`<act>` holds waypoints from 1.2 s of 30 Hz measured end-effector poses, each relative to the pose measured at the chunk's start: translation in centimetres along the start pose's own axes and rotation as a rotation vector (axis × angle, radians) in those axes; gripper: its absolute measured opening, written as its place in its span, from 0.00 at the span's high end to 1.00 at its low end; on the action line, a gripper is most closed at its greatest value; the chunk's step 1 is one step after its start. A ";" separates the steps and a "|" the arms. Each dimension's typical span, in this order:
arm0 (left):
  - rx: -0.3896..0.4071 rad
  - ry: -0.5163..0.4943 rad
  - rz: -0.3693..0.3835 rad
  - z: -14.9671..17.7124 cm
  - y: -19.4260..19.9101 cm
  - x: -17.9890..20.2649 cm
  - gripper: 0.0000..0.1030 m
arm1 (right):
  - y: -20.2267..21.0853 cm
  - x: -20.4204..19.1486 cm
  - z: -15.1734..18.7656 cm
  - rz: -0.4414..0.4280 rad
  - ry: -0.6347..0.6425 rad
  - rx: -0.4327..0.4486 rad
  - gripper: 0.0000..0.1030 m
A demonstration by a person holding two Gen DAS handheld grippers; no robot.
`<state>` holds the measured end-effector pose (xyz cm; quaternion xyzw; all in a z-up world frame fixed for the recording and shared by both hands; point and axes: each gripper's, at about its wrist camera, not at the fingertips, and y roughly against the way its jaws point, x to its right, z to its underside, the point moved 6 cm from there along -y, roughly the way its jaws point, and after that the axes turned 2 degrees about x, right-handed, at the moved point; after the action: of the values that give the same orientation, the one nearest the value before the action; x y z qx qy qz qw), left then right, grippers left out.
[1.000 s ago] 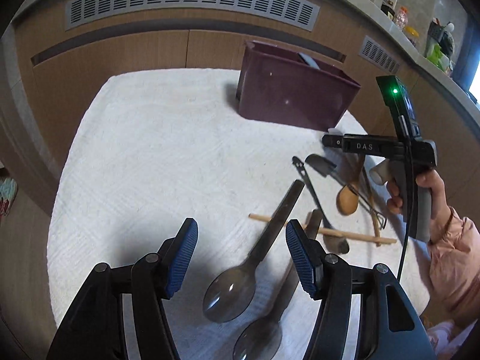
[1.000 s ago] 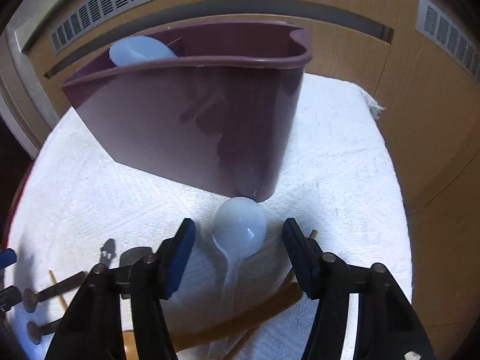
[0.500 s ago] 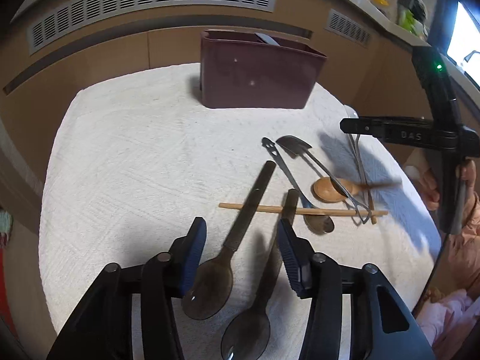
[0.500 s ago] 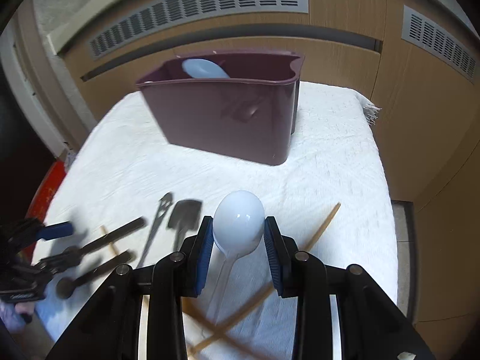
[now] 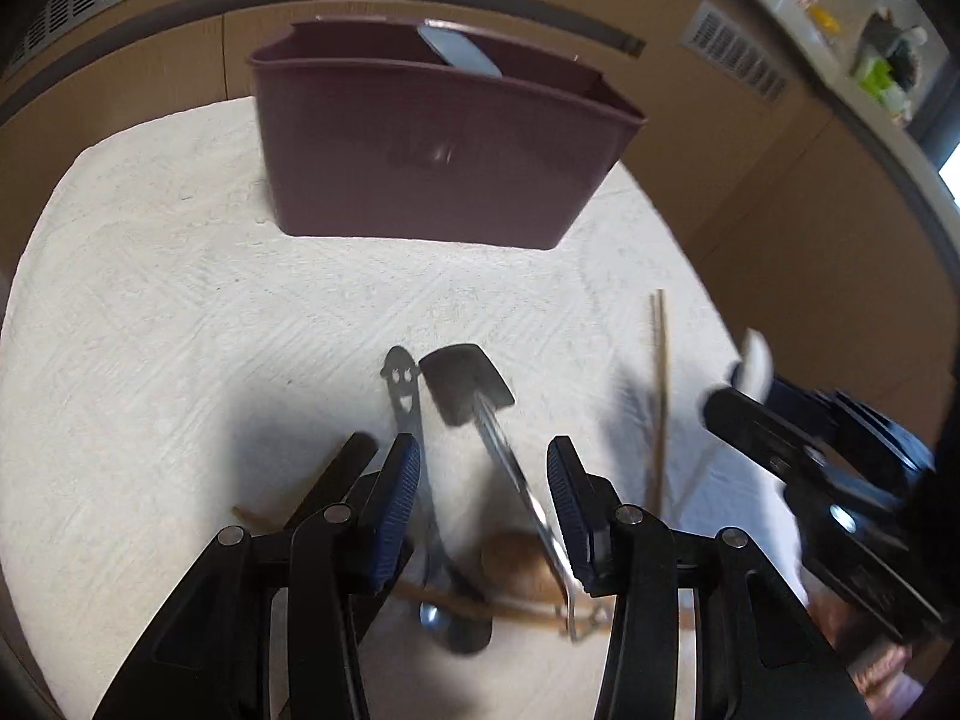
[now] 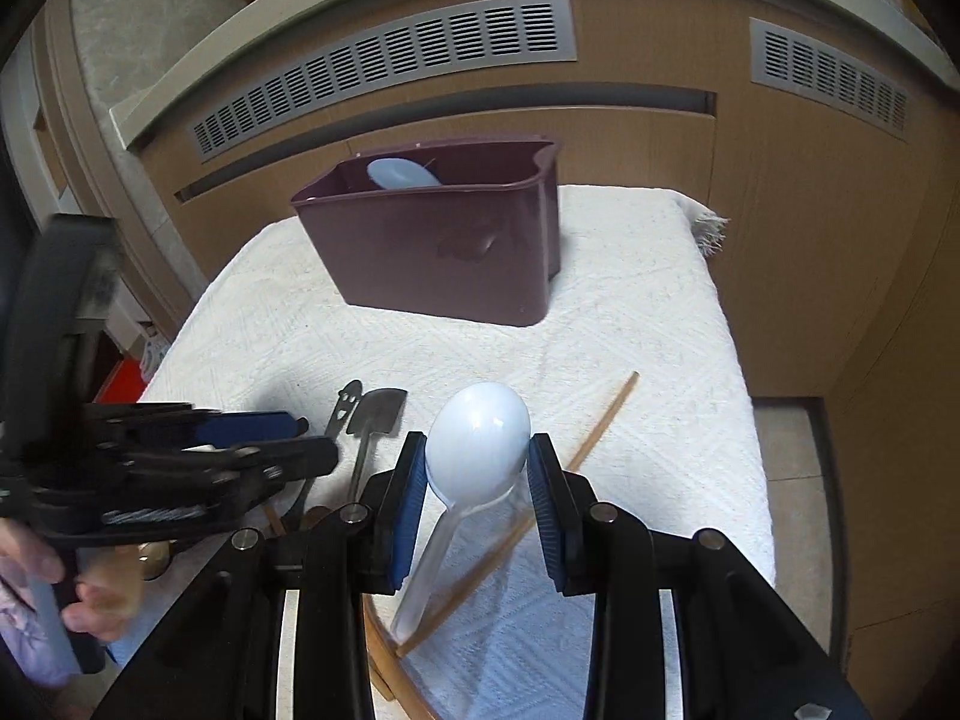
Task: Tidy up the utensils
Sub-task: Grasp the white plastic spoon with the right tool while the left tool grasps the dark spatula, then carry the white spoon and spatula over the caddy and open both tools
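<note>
My right gripper (image 6: 477, 495) is shut on a white plastic spoon (image 6: 480, 444), bowl up, held above the white cloth. The maroon utensil bin (image 6: 444, 252) stands at the back with another white spoon (image 6: 399, 171) inside; the bin shows in the left wrist view too (image 5: 438, 150). My left gripper (image 5: 483, 510) is open and empty, low over a metal shovel-shaped spoon (image 5: 465, 387) and a smiley-face metal utensil (image 5: 402, 378). A wooden spoon (image 5: 519, 564) lies under its fingers. The right gripper (image 5: 756, 384) with the white spoon is at the right in the left wrist view.
Wooden chopsticks (image 6: 600, 426) lie on the white cloth (image 6: 630, 330) by the right gripper; one (image 5: 660, 372) shows in the left wrist view. The left gripper (image 6: 198, 456) fills the left of the right wrist view. Wooden cabinets with vents (image 6: 384, 66) stand behind. The table's right edge drops to the floor (image 6: 786, 456).
My right gripper has lifted the white spoon and pulled back from the bin. My left gripper has moved right, from over the dark spoons to over the metal shovel-shaped spoon, still open.
</note>
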<state>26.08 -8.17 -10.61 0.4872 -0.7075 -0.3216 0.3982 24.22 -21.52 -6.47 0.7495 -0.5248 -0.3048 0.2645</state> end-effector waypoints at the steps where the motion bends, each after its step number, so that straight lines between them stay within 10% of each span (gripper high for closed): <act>1: -0.013 -0.007 -0.044 -0.4 -0.8 0.2 0.56 | 0.3 0.3 0.0 -0.002 -0.006 0.006 0.70; 12: -0.078 -0.027 -0.160 -2.5 -4.9 1.8 0.61 | 2.3 1.7 0.1 0.020 -0.034 0.076 0.70; 36: 0.458 0.012 0.033 1.4 12.8 -1.5 0.69 | 6.8 -4.7 -2.1 -0.003 0.099 0.186 0.70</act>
<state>19.61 -2.60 -0.87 0.5551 -0.7676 -0.1430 0.2867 20.25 -18.97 0.67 0.7856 -0.5361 -0.2179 0.2191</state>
